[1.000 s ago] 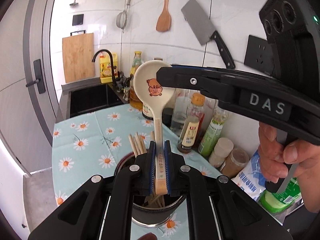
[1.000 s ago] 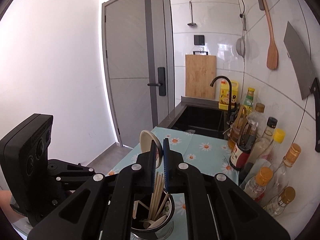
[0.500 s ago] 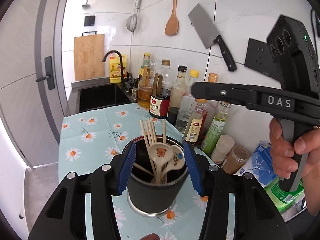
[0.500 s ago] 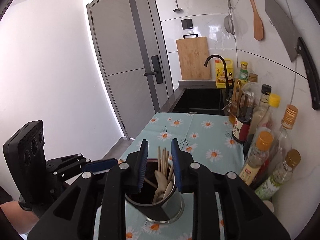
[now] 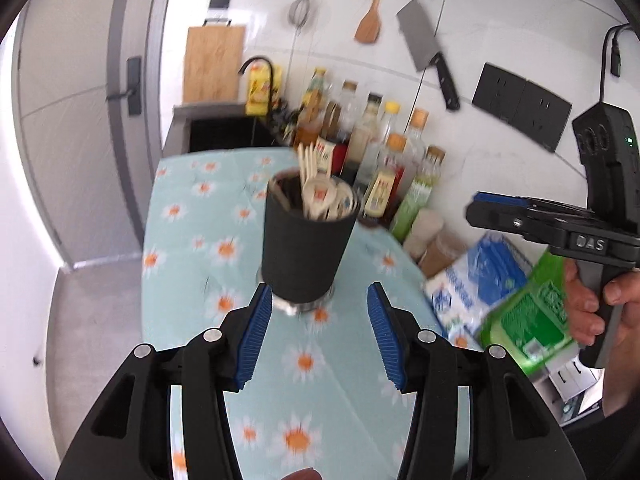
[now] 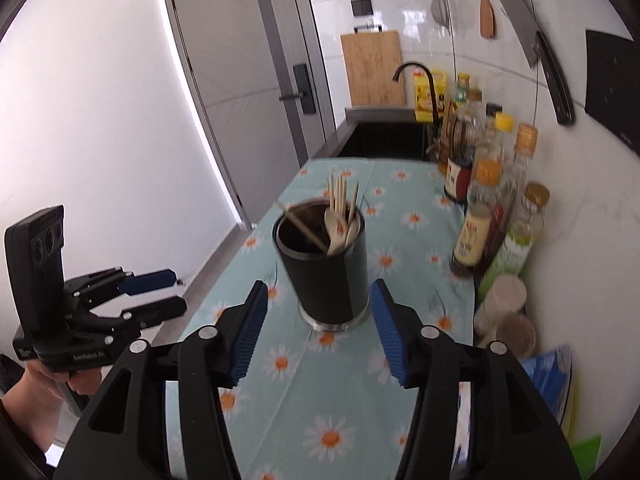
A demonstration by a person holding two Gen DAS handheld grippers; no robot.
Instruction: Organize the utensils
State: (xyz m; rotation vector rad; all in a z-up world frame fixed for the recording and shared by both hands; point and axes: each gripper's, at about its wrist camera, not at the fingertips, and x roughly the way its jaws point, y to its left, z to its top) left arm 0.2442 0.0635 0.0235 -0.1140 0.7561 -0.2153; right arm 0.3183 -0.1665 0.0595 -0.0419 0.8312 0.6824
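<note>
Daisy-print cloth covers the table (image 6: 404, 216); your dark utensil cup (image 6: 326, 264) stands just ahead of both tongs.

Left tongs (image 5: 316, 336) hang half open, empty; right tongs (image 6: 318, 330) have just been opening, nothing between them. Chopsticks (image 6: 340, 196) are light and stiff, spoons (image 5: 324, 196) smooth, likely chippable: take them by their upper ends. Handles lie hidden in the cup; motion blur smears the bottle labels.

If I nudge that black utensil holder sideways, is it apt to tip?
Probably somewhat. The black utensil holder is tall and stands on a narrow metal base. Chopsticks and spoons lean to one side, likely shifting weight. The daisy tablecloth may bunch under it.
</note>
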